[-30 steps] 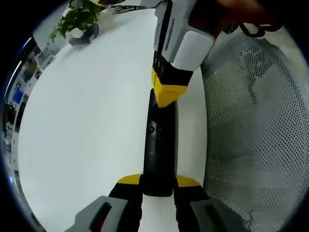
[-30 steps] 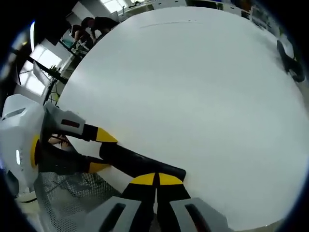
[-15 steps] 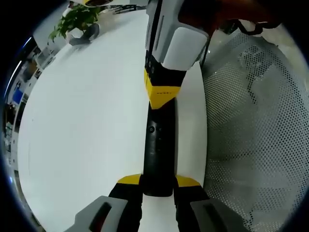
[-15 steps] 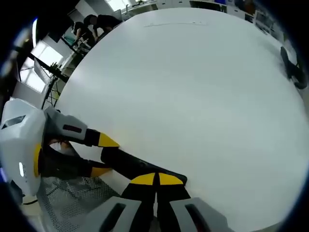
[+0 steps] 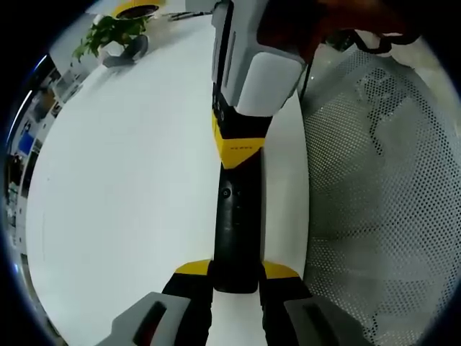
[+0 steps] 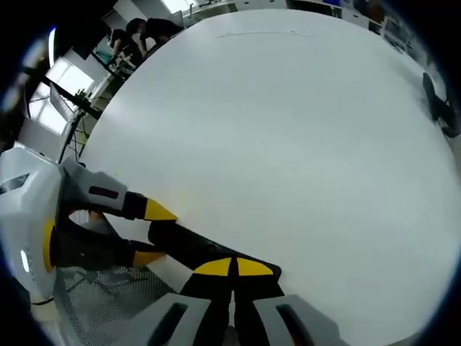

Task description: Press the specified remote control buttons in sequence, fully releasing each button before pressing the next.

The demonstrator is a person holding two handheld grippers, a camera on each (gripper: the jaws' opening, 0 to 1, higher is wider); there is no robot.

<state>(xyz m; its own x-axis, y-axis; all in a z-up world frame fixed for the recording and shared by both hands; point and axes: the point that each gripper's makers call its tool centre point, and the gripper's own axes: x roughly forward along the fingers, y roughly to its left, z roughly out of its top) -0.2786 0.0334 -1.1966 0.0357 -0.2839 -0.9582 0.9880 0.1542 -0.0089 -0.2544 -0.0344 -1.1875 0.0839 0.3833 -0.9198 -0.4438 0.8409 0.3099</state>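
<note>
A long black remote lies along the right edge of the white table. My left gripper is shut on its near end, one yellow tip on each side. My right gripper comes down from above, jaws together, with its yellow tips resting on the remote's far half, just beyond a small round button. In the right gripper view my right gripper is shut, its tips on the remote. At the left, my left gripper clasps the remote's other end.
A white mesh chair stands close beside the table's edge on the right. A potted plant and a grey object sit at the table's far end. A dark object lies at the far right; people stand beyond the table.
My right gripper has shifted slightly left and a little nearer along the remote toward the left gripper. The left gripper and the remote have stayed put.
</note>
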